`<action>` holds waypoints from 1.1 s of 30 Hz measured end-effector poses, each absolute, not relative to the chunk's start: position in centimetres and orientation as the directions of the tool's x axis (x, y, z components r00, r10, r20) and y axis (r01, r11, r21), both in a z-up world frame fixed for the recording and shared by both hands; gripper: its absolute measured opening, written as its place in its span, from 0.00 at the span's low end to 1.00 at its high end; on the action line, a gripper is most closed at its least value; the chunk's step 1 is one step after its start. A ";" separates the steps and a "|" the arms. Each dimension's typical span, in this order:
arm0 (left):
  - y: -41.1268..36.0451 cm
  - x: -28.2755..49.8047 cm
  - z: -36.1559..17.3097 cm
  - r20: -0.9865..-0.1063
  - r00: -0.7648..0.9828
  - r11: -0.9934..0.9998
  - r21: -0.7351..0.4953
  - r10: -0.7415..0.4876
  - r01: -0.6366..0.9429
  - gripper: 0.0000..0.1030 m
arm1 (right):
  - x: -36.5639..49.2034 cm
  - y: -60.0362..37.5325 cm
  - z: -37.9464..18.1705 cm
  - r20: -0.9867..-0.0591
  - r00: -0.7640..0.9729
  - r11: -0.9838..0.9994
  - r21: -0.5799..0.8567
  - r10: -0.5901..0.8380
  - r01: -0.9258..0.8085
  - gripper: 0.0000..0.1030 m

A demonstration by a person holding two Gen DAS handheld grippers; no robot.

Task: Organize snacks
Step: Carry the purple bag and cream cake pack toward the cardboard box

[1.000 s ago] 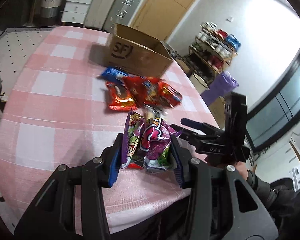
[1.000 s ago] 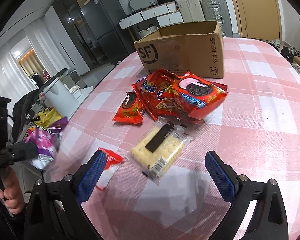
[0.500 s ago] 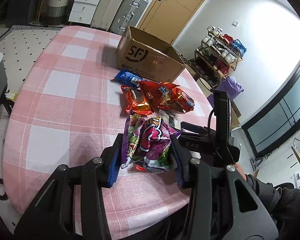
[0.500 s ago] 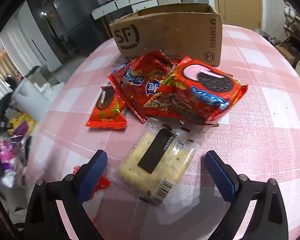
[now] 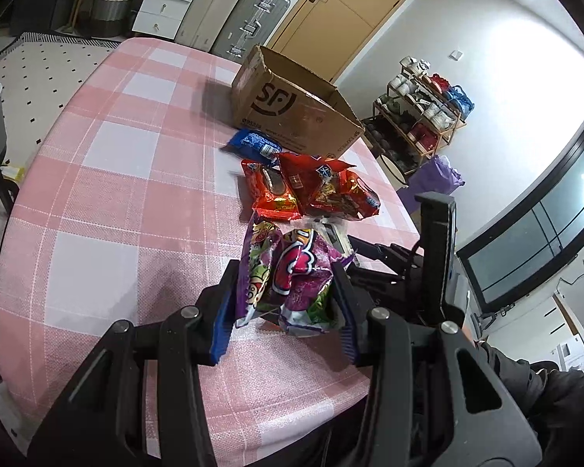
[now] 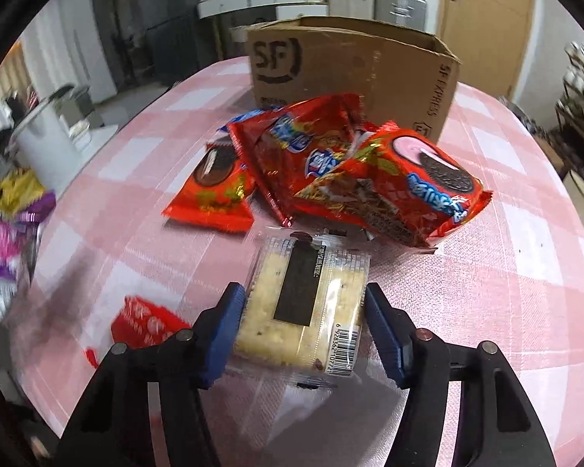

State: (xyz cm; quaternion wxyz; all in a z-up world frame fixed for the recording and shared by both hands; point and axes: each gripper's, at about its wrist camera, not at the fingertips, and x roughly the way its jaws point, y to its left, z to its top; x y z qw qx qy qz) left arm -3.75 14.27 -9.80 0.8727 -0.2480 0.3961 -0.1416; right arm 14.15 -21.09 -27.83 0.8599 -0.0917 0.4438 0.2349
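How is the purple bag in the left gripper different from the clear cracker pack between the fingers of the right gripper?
The purple snack bag is opaque, crumpled and bright; the cracker pack is clear, flat and rectangular, with pale crackers showing. The bag is held up off the checked tablecloth by the left gripper; the pack lies on the cloth, with the right gripper around it. Both sit between blue fingers.

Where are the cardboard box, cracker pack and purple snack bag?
cardboard box (image 6: pixel 354 74), right wrist view, front wall.
cracker pack (image 6: pixel 303 303), right wrist view, dark label.
purple snack bag (image 5: pixel 292 272), left wrist view, front face.
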 end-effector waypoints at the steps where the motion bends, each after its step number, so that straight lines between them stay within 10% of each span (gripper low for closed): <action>1: 14.3 -3.7 -9.8 -0.621 0.647 0.837 -0.544 -0.442 0.050 0.40 | 14.1 -21.3 -27.8 -0.805 0.490 0.869 0.063 0.335 -0.490 0.60; 12: 13.4 -3.3 -9.5 -0.635 0.640 0.848 -0.528 -0.432 0.049 0.40 | 13.3 -24.9 -26.9 -0.764 0.450 0.843 0.219 0.461 -0.492 0.59; 33: 8.9 0.9 -4.9 -0.666 0.649 0.906 -0.415 -0.367 0.087 0.40 | 13.5 -34.3 -20.7 -0.397 0.422 0.574 0.658 0.815 -0.488 0.59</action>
